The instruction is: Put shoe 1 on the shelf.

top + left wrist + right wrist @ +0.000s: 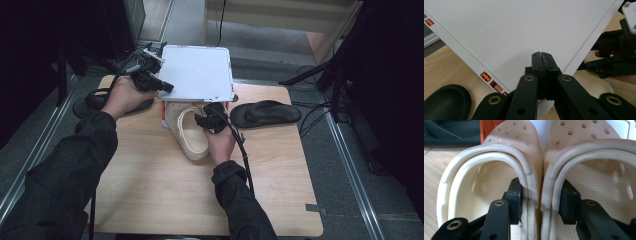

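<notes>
A pair of cream perforated clogs (192, 137) lies side by side on the wooden table, toes under a raised white box lid (197, 72). My right gripper (202, 120) has one jaw inside the left clog (486, 170) and one inside the right clog (596, 157). Its pads (515, 200) press the two inner walls together. My left gripper (167, 87) is shut on the lid's near left corner and holds the lid (519, 30) tilted up. Its jaws (541, 56) meet tightly. An orange and white box (163, 111) shows beneath the lid.
One black sandal (265, 114) lies right of the box, and another (87, 102) sits at the table's left edge under my left hand. The wooden table (165, 200) ends close to the person. Cables trail from both grippers.
</notes>
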`<state>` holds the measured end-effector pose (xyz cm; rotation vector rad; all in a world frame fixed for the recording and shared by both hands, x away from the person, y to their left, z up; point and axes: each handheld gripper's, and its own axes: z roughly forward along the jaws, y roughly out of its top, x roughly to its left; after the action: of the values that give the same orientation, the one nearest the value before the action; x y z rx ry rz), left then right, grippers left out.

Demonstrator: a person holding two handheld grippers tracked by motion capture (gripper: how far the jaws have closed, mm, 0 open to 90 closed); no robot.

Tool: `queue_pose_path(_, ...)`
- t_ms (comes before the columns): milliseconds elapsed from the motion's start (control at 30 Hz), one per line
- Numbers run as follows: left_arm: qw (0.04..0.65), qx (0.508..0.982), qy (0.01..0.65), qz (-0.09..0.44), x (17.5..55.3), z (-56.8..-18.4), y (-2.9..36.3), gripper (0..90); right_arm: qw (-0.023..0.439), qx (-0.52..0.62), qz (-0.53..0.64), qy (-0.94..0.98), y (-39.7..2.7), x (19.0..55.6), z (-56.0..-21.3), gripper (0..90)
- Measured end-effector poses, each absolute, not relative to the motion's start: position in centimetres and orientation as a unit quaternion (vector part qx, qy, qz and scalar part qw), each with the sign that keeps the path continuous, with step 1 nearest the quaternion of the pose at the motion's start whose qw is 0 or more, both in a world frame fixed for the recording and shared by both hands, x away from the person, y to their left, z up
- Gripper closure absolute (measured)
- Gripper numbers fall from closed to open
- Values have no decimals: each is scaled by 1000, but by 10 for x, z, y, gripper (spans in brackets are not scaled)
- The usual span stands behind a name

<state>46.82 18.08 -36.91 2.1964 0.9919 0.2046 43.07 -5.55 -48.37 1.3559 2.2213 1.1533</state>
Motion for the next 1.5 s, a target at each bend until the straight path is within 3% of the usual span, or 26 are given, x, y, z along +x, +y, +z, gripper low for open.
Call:
queue_pose_path(433, 352, 850, 384, 79, 468, -369, 181, 900, 129, 464, 418, 770, -73, 415, -466, 567)
queue_pose_path(633, 353, 848, 386, 80, 468, -369, 180, 900, 127, 446, 423, 778, -85, 400, -447, 704)
queue_pose_path(800, 353, 849, 386, 79, 468, -369, 180, 900, 120, 427, 432, 785, -92, 381, -442, 886)
queue_pose_path(1500, 354, 848, 387, 78, 469, -369, 181, 900, 90, 403, 439, 798, -107, 322, -463, 900)
